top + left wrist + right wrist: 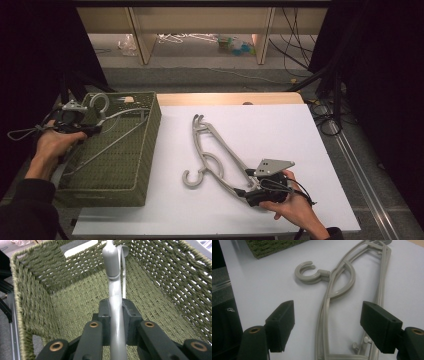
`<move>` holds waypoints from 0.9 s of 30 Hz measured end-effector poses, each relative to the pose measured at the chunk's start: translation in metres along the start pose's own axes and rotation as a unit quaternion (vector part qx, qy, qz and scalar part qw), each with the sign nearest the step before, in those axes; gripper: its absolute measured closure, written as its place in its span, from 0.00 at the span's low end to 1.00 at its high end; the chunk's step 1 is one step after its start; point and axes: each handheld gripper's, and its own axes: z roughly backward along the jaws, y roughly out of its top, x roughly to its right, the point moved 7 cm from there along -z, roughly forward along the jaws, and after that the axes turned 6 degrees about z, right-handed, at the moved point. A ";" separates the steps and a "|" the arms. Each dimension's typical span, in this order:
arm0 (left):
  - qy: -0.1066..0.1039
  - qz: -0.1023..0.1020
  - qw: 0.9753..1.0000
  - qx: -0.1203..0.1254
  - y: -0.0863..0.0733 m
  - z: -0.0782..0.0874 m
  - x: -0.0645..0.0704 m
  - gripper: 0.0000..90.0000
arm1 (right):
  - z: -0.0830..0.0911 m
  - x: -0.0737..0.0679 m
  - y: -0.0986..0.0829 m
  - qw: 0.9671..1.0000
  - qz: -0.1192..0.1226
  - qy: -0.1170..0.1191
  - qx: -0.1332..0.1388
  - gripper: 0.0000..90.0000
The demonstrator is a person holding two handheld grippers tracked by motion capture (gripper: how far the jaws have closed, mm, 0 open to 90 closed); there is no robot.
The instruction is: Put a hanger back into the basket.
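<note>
A grey plastic hanger (107,137) lies slanted inside the green woven basket (150,130), its hook (100,102) rising above the far rim. My left gripper (95,129) is shut on that hanger near the hook. In the left gripper view the grey bar (116,302) runs up between the shut jaws of the left gripper (117,315), over the basket's floor (75,305). More grey hangers (212,150) lie stacked on the white tabletop (280,130). My right gripper (247,186) stands open at their near end. In the right gripper view its jaws (329,322) straddle the hangers (325,315).
The basket takes up the table's left side, with the person's left hand (52,145) at its left wall. Beyond the table's far edge are wooden shelf legs (142,40) and floor clutter (235,45). Cables (320,115) trail off the right side.
</note>
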 end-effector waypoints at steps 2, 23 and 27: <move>0.000 0.009 1.000 0.006 -0.002 -0.002 0.000 0.87 | -0.001 0.000 0.000 1.000 0.003 0.000 0.001 0.32; 0.013 0.013 0.999 -0.033 -0.042 -0.025 -0.026 0.86 | -0.002 0.000 0.000 1.000 0.003 0.002 0.000 0.32; 0.025 0.023 0.999 -0.036 -0.046 -0.026 -0.031 0.85 | -0.002 0.000 -0.001 1.000 0.002 0.002 0.000 0.32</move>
